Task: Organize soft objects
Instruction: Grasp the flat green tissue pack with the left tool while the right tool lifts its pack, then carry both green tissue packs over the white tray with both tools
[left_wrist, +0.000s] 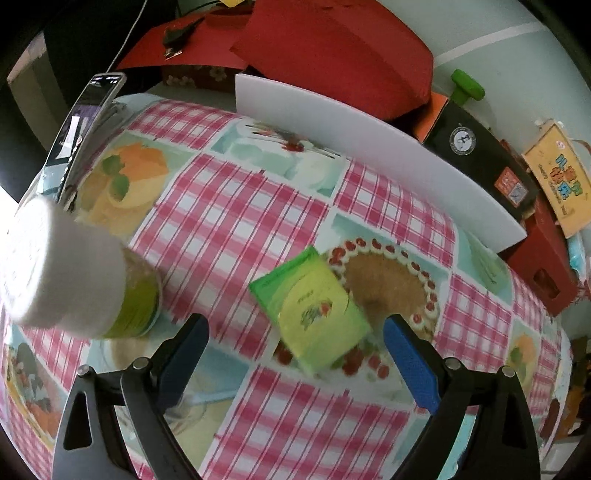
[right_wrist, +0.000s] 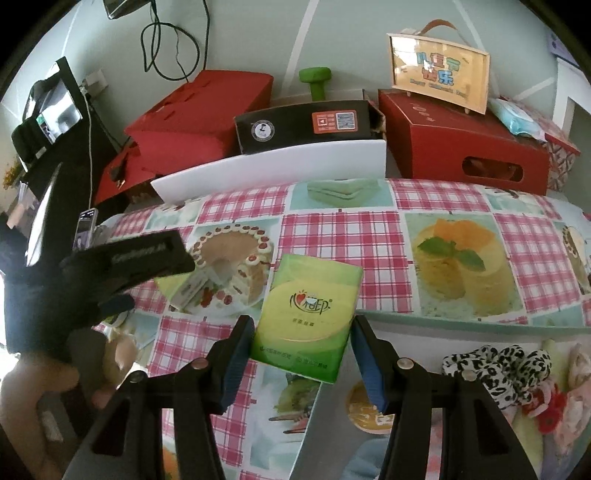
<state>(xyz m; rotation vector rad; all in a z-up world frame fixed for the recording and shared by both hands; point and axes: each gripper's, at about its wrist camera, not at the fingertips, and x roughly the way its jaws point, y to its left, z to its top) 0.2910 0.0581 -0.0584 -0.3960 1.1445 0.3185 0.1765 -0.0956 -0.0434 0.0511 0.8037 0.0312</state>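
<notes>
The green tissue pack (right_wrist: 308, 317) lies flat on the bench (right_wrist: 436, 206), on its checked cloth with cake pictures, and it is not yet moved to any place of storage, so I judge the task to be somewhere in the middle and not finished. The right hand-held gripper (right_wrist: 303, 354) is wide open around the near end of the pack: one blue finger (right_wrist: 236, 360) stands just beside its left edge and the other just beside its right edge, but I cannot tell if they touch it, and nothing is squeezed. It looks ready for closing on the pack. At the lower right of the right wrist view there is a container with a light green rim (right_wrist: 480, 320), and inside it are a leopard-pattern cloth (right_wrist: 495, 369) and some pink and red soft things (right_wrist: 554, 406); these seem to be already sorted, though I cannot see how full it is. The left hand-held gripper (left_wrist: 295, 350) is also open and holds nothing; it hovers above the bench, with the same tissue pack (left_wrist: 314, 314) lying between and a little beyond its fingertips. Near it stands a jar with a white lid (left_wrist: 74, 277), which is not a soft thing and probably stays. As I judge it, what remains is to grip the pack and to carry it to the container at the right.
</notes>
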